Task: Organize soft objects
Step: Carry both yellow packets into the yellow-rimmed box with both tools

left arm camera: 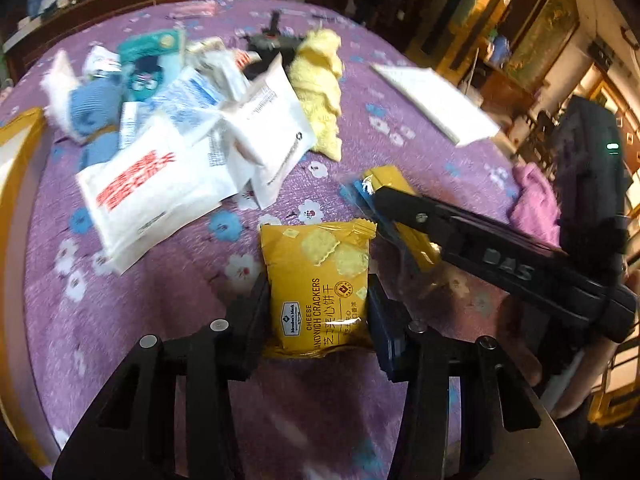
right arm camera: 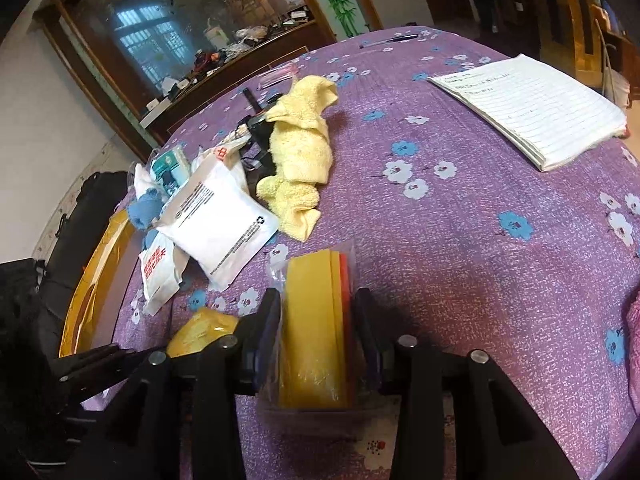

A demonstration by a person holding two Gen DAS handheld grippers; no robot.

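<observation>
My left gripper (left arm camera: 318, 312) is shut on a yellow cheese cracker packet (left arm camera: 318, 280), held above the purple flowered cloth (left arm camera: 180, 320). My right gripper (right arm camera: 316, 336) is shut on a clear-wrapped yellow and orange sponge pack (right arm camera: 314, 332); it also shows in the left wrist view (left arm camera: 400, 200), to the right of the cracker packet. The cracker packet shows at lower left in the right wrist view (right arm camera: 200, 330). A pile of white pouches (left arm camera: 160, 184), a blue knitted toy (left arm camera: 92, 112) and a yellow towel (left arm camera: 320, 92) lies further back.
A lined notebook (right arm camera: 536, 112) lies at the far right of the table. A pink cloth (left arm camera: 536, 204) sits at the right edge. A gold-rimmed tray (right arm camera: 92, 280) is at the left edge. A black object (left arm camera: 272, 46) lies behind the towel, and a pen (right arm camera: 388, 40) at the far edge.
</observation>
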